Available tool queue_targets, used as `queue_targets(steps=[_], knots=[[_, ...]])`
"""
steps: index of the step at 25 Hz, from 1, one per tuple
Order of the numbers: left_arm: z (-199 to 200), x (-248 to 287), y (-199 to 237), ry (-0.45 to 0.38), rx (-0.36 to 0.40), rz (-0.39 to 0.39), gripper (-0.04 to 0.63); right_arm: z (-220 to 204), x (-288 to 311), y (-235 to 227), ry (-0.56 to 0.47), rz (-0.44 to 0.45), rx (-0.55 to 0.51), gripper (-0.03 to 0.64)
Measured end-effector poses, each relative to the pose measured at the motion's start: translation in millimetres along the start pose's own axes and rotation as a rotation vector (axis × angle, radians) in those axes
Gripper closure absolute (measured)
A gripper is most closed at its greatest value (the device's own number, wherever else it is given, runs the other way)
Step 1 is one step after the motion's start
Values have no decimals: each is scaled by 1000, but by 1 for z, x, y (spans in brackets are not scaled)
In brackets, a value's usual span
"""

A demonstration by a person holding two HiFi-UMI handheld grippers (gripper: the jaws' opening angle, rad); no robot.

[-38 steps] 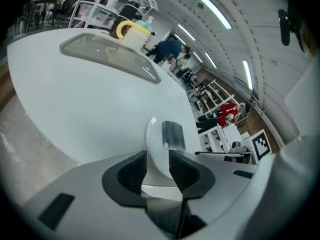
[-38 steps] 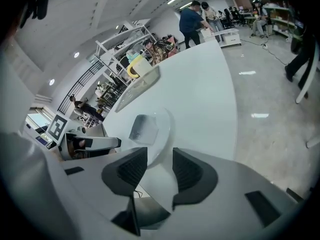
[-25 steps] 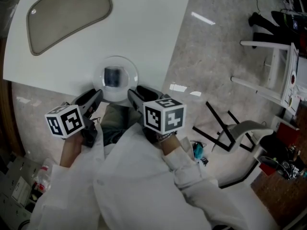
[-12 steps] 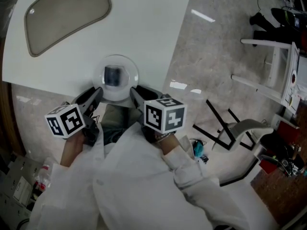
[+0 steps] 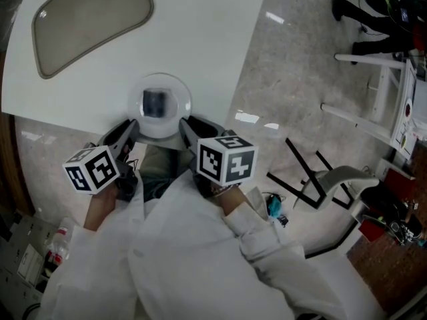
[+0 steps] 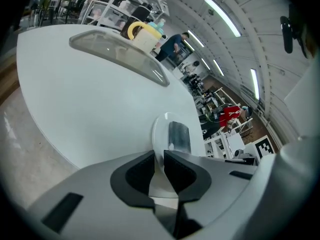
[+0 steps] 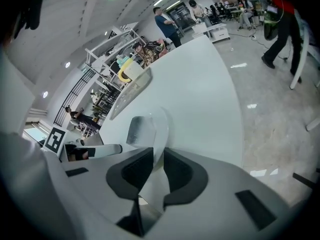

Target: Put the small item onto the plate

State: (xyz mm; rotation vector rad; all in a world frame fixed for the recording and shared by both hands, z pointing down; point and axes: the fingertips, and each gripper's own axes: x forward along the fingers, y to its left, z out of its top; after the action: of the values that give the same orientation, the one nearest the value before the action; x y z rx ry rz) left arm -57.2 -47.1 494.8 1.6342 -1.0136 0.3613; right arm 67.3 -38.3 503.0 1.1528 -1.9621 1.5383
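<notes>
Spanning the head view's upper left, a white counter (image 5: 200,45) is seen, with an oval beige tray (image 5: 93,19) set toward its far side. At the near edge, a clear round plate (image 5: 179,109) is clamped by its rim in the narrowed jaws of the left gripper (image 5: 127,129) and the right gripper (image 5: 187,125), which have just been closing. A small grey translucent block (image 5: 155,103) lies on the plate's middle.

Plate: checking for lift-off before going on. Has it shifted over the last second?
No. The plate sits at the same spot on the white table's near edge, with the small item in its middle as before.
</notes>
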Motion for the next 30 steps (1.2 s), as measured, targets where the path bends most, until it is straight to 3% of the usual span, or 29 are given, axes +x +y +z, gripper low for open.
queue_targets(steps=[11,18,30], knots=[[4,-4,-2,-25,108,9,532,1,2,2,-21,-28,-32,545],[9,-2,-14,-79,102,23,532,20,-9,3,-58,-13,-89,545],[34,-19,-30,-225,86,59,532,61,-17,25,-84,88,-214,548]])
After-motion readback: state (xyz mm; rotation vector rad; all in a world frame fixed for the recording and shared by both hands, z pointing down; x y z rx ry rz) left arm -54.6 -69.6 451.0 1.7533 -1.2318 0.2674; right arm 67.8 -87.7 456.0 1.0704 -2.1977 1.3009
